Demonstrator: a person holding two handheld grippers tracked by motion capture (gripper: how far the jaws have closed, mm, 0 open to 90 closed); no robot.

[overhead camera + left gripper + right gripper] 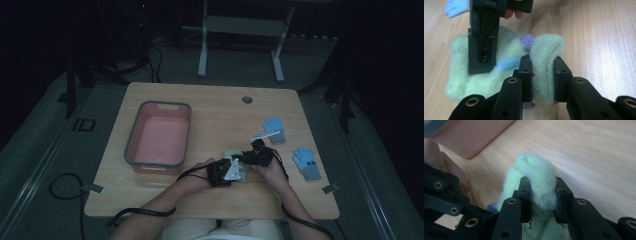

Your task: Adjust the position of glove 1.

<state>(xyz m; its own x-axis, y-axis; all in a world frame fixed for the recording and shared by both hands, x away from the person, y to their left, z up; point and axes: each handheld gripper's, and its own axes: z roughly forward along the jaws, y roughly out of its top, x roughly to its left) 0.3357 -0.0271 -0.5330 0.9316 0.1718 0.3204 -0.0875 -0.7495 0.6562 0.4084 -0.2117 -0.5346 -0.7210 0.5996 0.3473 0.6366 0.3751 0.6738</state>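
Green glove: we see it on the table's near edge.
Left gripper: clamped on a fold.
Right gripper: pinching another fold.
Progress: grasp made; we judge lifting toward the pink bin remains.
Blue gloves: untouched.

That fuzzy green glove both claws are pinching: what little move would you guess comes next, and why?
Probably a short lift together. The left gripper and the right gripper each have their jaws closed on a bunched fold of the green glove, which rests on the table. The pink bin stands open to the left, so raising the glove clear would likely come before carrying it there.
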